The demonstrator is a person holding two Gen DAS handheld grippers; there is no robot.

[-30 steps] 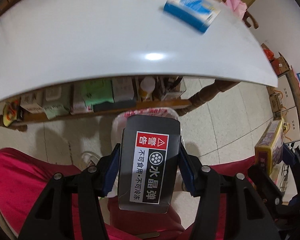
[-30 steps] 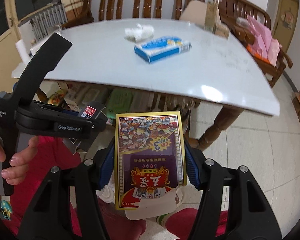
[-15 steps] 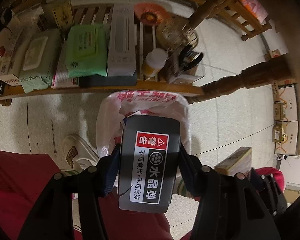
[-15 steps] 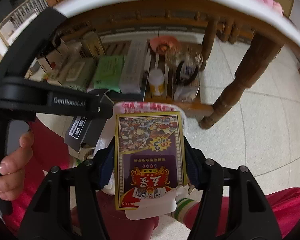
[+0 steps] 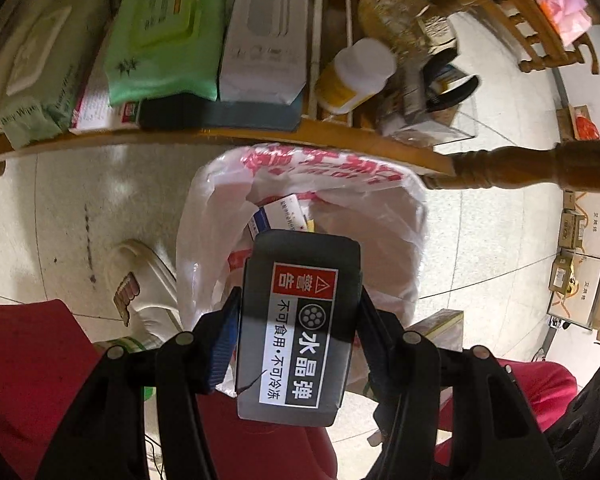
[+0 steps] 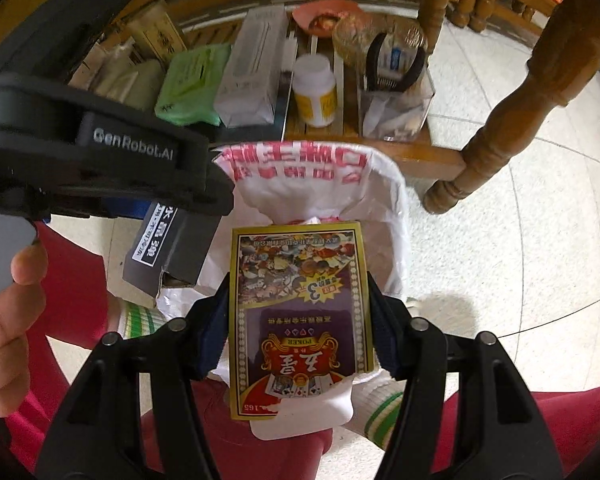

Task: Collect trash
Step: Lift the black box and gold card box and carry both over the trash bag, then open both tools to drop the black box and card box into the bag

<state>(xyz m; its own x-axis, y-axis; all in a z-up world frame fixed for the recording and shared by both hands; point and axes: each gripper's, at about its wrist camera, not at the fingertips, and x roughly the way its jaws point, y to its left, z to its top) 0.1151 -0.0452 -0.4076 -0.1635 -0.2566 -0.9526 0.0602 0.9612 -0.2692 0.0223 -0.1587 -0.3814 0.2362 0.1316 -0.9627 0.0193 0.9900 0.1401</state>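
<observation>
My left gripper (image 5: 298, 316) is shut on a black box (image 5: 300, 320) with a red warning label and holds it over the open mouth of a white trash bag (image 5: 380, 208) with red print. My right gripper (image 6: 298, 300) is shut on a purple and gold poker card box (image 6: 298, 312) and holds it over the same bag (image 6: 384, 196). The left gripper and its black box (image 6: 168, 244) show at the left of the right wrist view. Some packaging (image 5: 280, 212) lies inside the bag.
A low wooden shelf (image 5: 228, 134) behind the bag holds a green wipes pack (image 5: 164, 36), a white box (image 5: 264, 32), a white and yellow bottle (image 5: 356, 76) and a clear container (image 6: 396, 100). A table leg (image 6: 512, 120) stands right. A white slipper (image 5: 140, 284) and red-clad legs are near.
Both grippers have tilted down from the tabletop and moved closer to the trash bag, each still holding its box. The bag's opening now fills more of both views.
</observation>
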